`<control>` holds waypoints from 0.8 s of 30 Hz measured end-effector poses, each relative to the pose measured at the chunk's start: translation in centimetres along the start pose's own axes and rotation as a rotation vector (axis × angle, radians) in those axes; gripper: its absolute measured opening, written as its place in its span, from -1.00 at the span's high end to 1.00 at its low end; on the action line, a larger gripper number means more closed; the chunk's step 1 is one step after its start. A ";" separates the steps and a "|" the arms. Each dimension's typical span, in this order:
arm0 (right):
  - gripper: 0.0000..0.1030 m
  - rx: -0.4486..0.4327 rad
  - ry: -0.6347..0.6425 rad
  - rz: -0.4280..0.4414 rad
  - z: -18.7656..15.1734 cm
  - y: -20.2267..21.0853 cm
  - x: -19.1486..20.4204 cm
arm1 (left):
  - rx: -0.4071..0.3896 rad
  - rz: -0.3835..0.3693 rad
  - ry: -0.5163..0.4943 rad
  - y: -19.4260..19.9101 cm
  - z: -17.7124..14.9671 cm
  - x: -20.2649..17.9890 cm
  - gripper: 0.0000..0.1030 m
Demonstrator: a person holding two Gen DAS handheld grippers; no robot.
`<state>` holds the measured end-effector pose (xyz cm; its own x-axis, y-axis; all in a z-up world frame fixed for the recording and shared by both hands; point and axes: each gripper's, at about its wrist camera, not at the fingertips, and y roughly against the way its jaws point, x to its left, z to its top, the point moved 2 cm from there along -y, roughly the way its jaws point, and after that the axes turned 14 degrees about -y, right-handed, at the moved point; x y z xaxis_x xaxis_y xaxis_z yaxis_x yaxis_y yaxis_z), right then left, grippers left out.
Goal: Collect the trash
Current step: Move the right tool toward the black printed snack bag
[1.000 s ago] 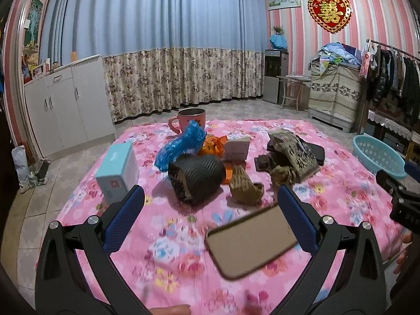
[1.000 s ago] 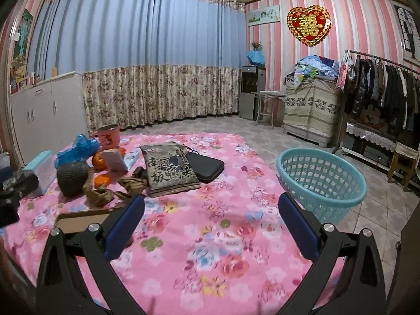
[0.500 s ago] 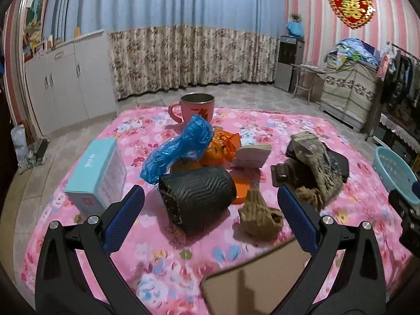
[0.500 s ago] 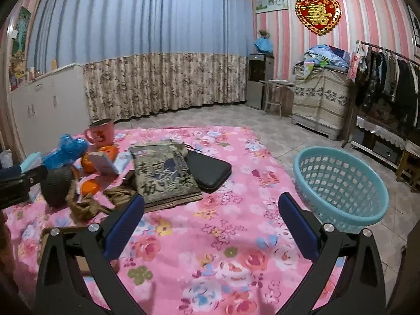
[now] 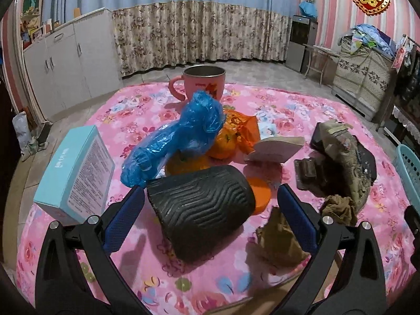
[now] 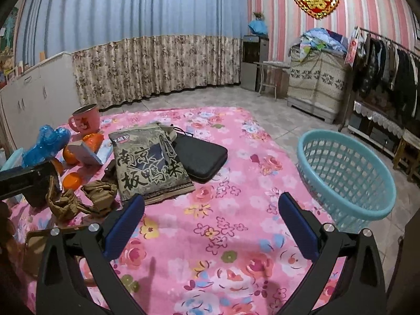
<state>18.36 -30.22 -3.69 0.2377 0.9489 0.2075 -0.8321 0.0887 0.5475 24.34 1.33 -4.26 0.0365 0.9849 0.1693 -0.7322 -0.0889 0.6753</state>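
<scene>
Left wrist view: the left gripper is spread wide with nothing in its grip, and a black ribbed paper cup lies on its side right between the blue pads, not touching either one as far as I can see. Just past the cup there's a crumpled blue plastic bag draped over some oranges in orange wrapping, and farther ahead a pink mug stands upright. Off to the gripper's left sits a light blue box. To its right, a crumpled brown paper wad sits just behind the right pad, with a printed food pouch farther out that way. All of it is on a pink floral tablecloth.

Right wrist view: the right gripper is also wide open and holding nothing, hanging over a bare patch of the cloth. The same printed pouch is ahead and a bit left, lying partly over a flat black case. The teal laundry basket sits off to the right, by the table edge.
</scene>
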 end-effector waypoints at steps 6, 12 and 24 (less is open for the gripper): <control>-0.93 -0.002 0.028 -0.042 -0.2 -0.3 0.6 | 0.063 -0.031 0.034 -1.4 -0.2 0.9 -0.65; -0.93 0.010 0.035 -0.078 -0.3 -0.7 1.1 | 0.060 -0.093 0.041 -1.8 -0.3 0.7 -0.37; -0.93 0.015 0.051 -0.048 0.1 -0.3 2.7 | 0.069 -0.139 -0.021 -1.6 -0.5 0.8 -0.06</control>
<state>19.28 -27.68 -3.16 0.2510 0.9579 0.1394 -0.8126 0.1302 0.5681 25.22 2.35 -5.56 0.1486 0.9852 0.0855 -0.6707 0.0369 0.7409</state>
